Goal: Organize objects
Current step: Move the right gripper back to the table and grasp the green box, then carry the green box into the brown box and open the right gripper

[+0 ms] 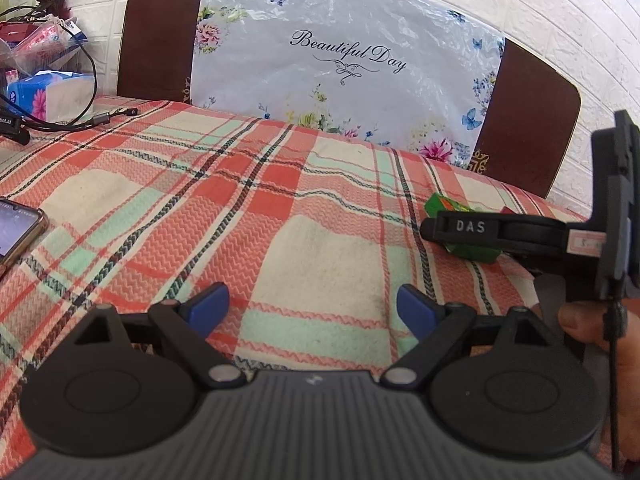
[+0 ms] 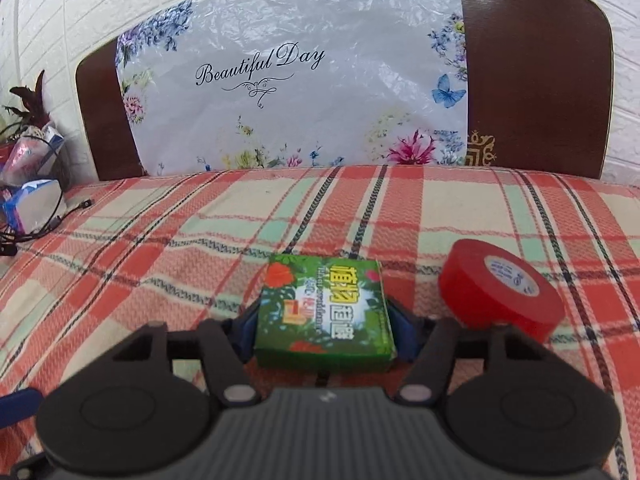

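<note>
Plaid cloth [image 1: 280, 208] in red, cream and mint covers the surface, and most of it lies bare in front of the left gripper [image 1: 312, 312], from the blue fingertips out to the far edge. Along that far edge stands a dark brown headboard [image 1: 160, 32] with a flowered plastic sheet [image 1: 340, 64] reading "Beautiful Day" draped over its middle, and a white brick-patterned wall [image 1: 560, 8] rises behind. The left side is crowded: a tissue pack [image 1: 52, 96], black cables [image 1: 80, 120] and bags sit in the far left corner, and a phone [image 1: 16, 232] lies at the left border of the left wrist view. The left gripper's fingers [image 1: 208, 308] stand wide apart over the cloth, holding and touching nothing. The right gripper [image 2: 324, 320] has its fingers closed against the two sides of a green box [image 2: 324, 312] with printed flowers and lettering; the box sits low, at the cloth, though whether it rests there or is just lifted is not clear. Just to the right of the box, near but apart from it, a red tape roll [image 2: 500, 284] lies tilted on the cloth. From the left wrist view, the right gripper [image 1: 436, 232] reaches in from the right edge, with the green box [image 1: 440, 204] showing behind its black finger.
</note>
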Motion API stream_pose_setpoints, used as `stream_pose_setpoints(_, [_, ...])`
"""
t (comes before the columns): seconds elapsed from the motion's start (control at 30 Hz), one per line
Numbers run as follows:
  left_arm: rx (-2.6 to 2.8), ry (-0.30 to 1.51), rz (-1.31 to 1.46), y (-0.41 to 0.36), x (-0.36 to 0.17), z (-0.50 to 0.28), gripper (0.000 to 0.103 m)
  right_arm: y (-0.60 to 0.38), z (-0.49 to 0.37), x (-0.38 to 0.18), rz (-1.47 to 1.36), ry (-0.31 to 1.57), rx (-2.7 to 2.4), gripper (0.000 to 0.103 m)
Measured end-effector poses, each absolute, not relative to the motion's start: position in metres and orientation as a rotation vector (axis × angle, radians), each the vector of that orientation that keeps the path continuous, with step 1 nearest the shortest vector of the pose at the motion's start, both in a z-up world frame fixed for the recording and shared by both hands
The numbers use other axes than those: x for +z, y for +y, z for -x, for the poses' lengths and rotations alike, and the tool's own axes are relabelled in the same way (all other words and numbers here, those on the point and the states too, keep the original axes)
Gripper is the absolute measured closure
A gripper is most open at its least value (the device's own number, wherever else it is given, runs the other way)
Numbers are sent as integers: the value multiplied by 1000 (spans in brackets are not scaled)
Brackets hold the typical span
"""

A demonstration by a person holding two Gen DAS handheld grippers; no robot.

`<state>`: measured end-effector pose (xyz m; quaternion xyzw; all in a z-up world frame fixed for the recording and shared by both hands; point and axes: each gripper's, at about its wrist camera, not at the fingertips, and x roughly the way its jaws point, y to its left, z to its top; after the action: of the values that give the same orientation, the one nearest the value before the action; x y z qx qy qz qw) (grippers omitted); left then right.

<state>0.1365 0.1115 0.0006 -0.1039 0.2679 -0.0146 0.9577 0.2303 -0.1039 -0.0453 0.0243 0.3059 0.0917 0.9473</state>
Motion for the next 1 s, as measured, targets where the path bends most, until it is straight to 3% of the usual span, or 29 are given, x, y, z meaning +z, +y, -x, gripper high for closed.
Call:
stream_pose_setpoints(0.27, [-31,543,213,112,0,-136,11,-127,-167,-42,62,648,292,42])
stream_pose_setpoints(0.57, [-5,571,140,103,1,-140,10,-228,-51,-36,75,656,138,41])
stream_pose_setpoints(0.63, [34,606,51,87,3,-142,10,-255,-38,-35,19,664,56,37])
stream_pose_setpoints(0.77, [-141,667,137,47,17,-129,11,-293,-18,-33,-87,653,-22,13])
stream_pose_setpoints(1.0, [-561,912,223,-61,34,-116,14,-286,2,-37,8,648,44,6])
